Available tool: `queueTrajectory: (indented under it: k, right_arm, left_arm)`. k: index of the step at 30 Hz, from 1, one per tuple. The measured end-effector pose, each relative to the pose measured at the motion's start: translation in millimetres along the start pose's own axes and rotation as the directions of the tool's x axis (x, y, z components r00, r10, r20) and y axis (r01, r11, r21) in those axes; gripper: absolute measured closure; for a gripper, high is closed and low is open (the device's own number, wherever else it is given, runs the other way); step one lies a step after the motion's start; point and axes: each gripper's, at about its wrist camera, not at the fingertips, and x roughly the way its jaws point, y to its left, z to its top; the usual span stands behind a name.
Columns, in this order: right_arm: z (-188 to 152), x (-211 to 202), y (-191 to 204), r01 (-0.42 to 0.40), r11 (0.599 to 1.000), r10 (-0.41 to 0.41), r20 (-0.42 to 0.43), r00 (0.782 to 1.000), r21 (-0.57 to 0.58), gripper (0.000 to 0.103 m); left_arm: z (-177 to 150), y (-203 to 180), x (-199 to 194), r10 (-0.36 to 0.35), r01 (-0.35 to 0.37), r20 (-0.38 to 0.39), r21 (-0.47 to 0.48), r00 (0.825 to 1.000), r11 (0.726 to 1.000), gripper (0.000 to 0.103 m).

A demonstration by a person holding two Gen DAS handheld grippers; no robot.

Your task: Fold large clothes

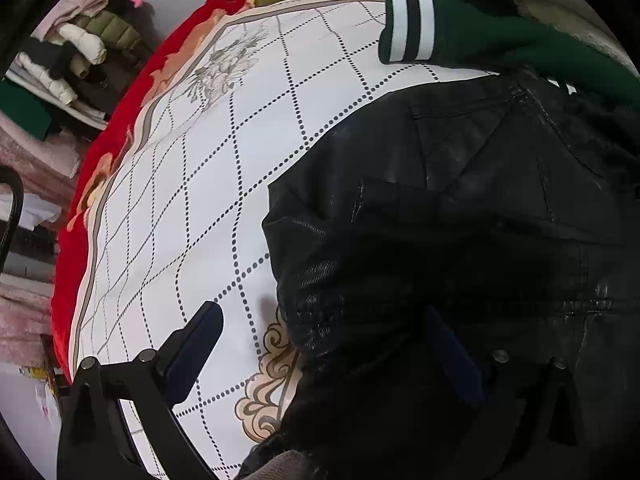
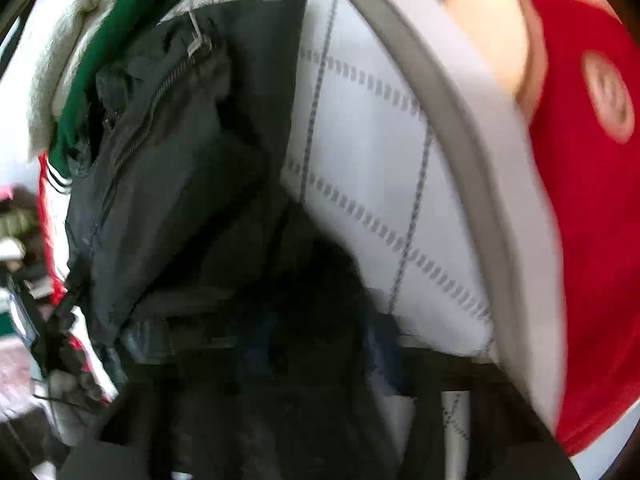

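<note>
Black jacket (image 1: 460,208), white dotted-grid sheet (image 1: 192,184)

In my right wrist view the picture is blurred. A black jacket (image 2: 180,152) with a metal zipper (image 2: 160,92) fills the centre and the 9 o'clock side, lying on a white cloth (image 2: 372,152) with dotted grid lines. At 11 o'clock I see a green garment (image 2: 132,8) beside something cream and fluffy (image 2: 68,40). A red blanket (image 2: 592,240) covers the 3 o'clock side. My right gripper (image 2: 320,360) at 6 o'clock is dark against the jacket; I cannot tell how its jaws stand.
</note>
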Motion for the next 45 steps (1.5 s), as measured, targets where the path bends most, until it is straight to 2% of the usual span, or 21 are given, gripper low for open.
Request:
queueTrajectory:
  k: [1,2,4,7,9,10,11,12,13,16,18,19,20,21,23,24,26,30,34,40,45]
  right_arm:
    - [-5,0,3,-0.007,1.0,0.007,0.007,1.0,0.011,0.082]
    - [-11,1,8,-0.031,0.999,0.031,0.004,1.0,0.027,0.084]
    - [-18,1,13,-0.092,0.993,0.092,-0.008,0.996,0.068,0.084]
    - [-37,-2,21,-0.236,0.959,0.244,-0.033,0.969,0.159,0.085]
    - [-48,-4,21,-0.253,0.95,0.265,-0.042,0.963,0.18,0.087]
    - [-54,-7,20,-0.217,0.961,0.227,-0.043,0.973,0.169,0.089]
    - [-54,-11,17,-0.11,0.985,0.114,-0.024,0.993,0.134,0.089]
    - [-51,-10,17,0.03,0.995,-0.029,-0.008,1.0,0.09,0.089]
    - [-53,-8,10,0.101,0.993,-0.102,0.0,0.995,0.057,0.085]
    - [-50,-4,18,0.108,0.991,-0.105,-0.039,0.994,0.078,0.085]
    - [-51,-12,36,0.158,0.987,-0.157,-0.014,0.987,0.023,0.077]
    - [-52,-18,48,0.172,0.985,-0.171,0.017,0.985,-0.013,0.072]
    - [-52,-19,55,0.185,0.982,-0.183,0.039,0.982,-0.046,0.058]
    - [-53,-16,61,0.21,0.974,-0.207,0.052,0.977,-0.083,0.051]
    - [-51,9,55,0.325,0.937,-0.326,0.011,0.945,-0.126,0.049]
    - [-48,18,48,0.343,0.933,-0.347,-0.021,0.938,-0.114,0.048]
    - [-42,17,46,0.315,0.945,-0.319,-0.042,0.947,-0.086,0.048]
    - [-34,-16,57,0.236,0.96,-0.241,-0.013,0.971,-0.15,0.048]
    - [-31,-41,52,0.107,0.969,-0.119,-0.044,0.992,-0.221,0.048]
    - [-10,-60,35,0.031,0.931,-0.077,-0.112,0.991,-0.363,0.048]
    - [6,-87,-18,0.02,0.917,-0.075,-0.124,0.989,-0.398,0.048]
  left_arm:
    - [1,1,1,-0.009,0.008,0.002,0.013,1.0,1.0,0.0]
    - [2,2,1,-0.017,0.017,0.006,0.03,1.0,0.999,0.0]
    - [5,5,3,-0.032,0.031,0.021,0.065,0.999,0.997,0.0]
    - [14,12,7,-0.047,0.044,0.031,0.104,0.998,0.994,0.0]
    - [20,17,10,-0.058,0.053,0.039,0.127,0.998,0.991,0.0]
    - [22,19,11,-0.067,0.06,0.042,0.137,0.997,0.989,0.0]
    - [23,20,12,-0.075,0.068,0.041,0.141,0.996,0.988,0.0]
    - [24,21,12,-0.082,0.076,0.036,0.142,0.996,0.987,0.0]
    - [23,21,12,-0.079,0.074,0.035,0.141,0.996,0.987,0.0]
    - [20,17,4,-0.061,0.052,0.048,0.161,0.997,0.986,0.0]
    - [16,17,-3,-0.07,0.062,0.046,0.157,0.997,0.986,0.0]
    - [13,17,-7,-0.076,0.067,0.052,0.153,0.996,0.986,0.0]
    - [9,15,-11,-0.074,0.064,0.062,0.152,0.995,0.986,0.0]
    - [7,13,-11,-0.065,0.054,0.069,0.158,0.996,0.986,0.0]
    - [0,8,-11,-0.04,0.027,0.075,0.166,0.996,0.986,0.0]
    - [-2,7,-11,-0.036,0.024,0.068,0.164,0.997,0.986,0.0]
    - [-6,7,-19,-0.036,0.025,0.071,0.147,0.997,0.989,0.0]
    - [-20,0,-50,0.007,-0.023,0.119,0.132,0.993,0.991,0.0]
    - [-49,-23,-86,0.101,-0.121,0.148,0.129,0.984,0.984,0.0]
    - [-131,-94,-141,0.229,-0.243,0.103,0.158,0.968,0.957,0.0]
    - [-203,-167,-163,0.285,-0.29,0.056,0.264,0.957,0.92,0.0]
